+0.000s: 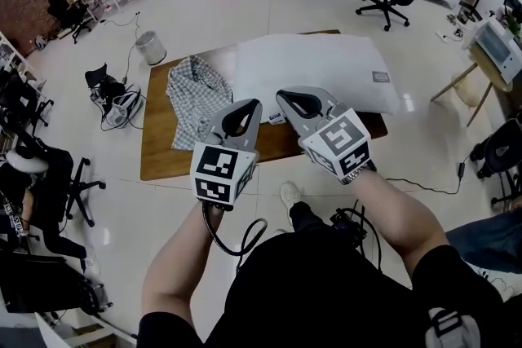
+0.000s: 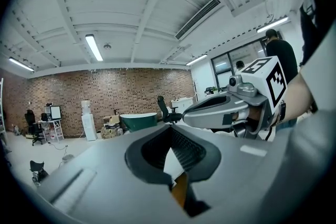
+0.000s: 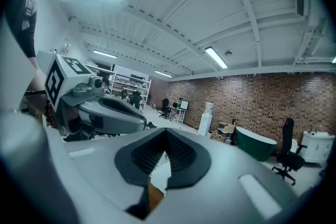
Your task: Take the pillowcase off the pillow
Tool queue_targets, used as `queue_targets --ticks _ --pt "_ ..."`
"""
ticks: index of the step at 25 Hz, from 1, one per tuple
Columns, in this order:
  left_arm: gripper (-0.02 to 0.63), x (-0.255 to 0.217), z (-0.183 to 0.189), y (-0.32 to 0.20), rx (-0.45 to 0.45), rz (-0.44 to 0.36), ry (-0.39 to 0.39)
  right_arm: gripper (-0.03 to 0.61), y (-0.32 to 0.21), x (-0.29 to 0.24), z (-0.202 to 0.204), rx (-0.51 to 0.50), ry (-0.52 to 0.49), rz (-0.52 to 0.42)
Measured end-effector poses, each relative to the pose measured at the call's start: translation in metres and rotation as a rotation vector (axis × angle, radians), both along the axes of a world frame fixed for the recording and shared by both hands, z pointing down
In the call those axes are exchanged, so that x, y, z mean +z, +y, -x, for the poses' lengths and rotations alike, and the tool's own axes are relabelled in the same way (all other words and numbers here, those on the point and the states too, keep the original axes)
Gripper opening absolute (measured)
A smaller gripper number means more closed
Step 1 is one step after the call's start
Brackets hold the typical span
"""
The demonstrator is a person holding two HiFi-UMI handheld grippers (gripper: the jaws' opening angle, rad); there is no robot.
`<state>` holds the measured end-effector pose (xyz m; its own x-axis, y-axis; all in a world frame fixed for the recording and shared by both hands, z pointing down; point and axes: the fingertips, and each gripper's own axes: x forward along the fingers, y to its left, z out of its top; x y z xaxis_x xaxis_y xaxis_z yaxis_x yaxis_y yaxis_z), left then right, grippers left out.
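1. A checked cloth (image 1: pixel 198 98), seemingly the pillowcase already off, lies crumpled at the left end of the wooden table (image 1: pixel 159 151).
2. The left gripper (image 1: pixel 251 106), jaws pressed together on nothing, hangs above the table's near edge.
3. The right gripper (image 1: pixel 284 98), likewise closed and empty, is raised beside it, apparently clear of the work.
4. The bare white pillow (image 1: pixel 318 69) lies across the table's right half.

On the table (image 1: pixel 159 151), the cloth (image 1: pixel 198 98) lies just left of the pillow (image 1: pixel 314 69).
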<state>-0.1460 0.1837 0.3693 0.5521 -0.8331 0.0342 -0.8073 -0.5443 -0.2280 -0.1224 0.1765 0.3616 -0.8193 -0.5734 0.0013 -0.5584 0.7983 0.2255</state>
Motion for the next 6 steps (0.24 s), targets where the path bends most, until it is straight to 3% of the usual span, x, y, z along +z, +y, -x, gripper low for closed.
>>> queue_targets --ticks 6 --pt "0.005 0.016 0.004 -0.008 -0.005 0.006 0.001 0.000 -0.003 0.006 0.000 0.004 -0.002 -0.008"
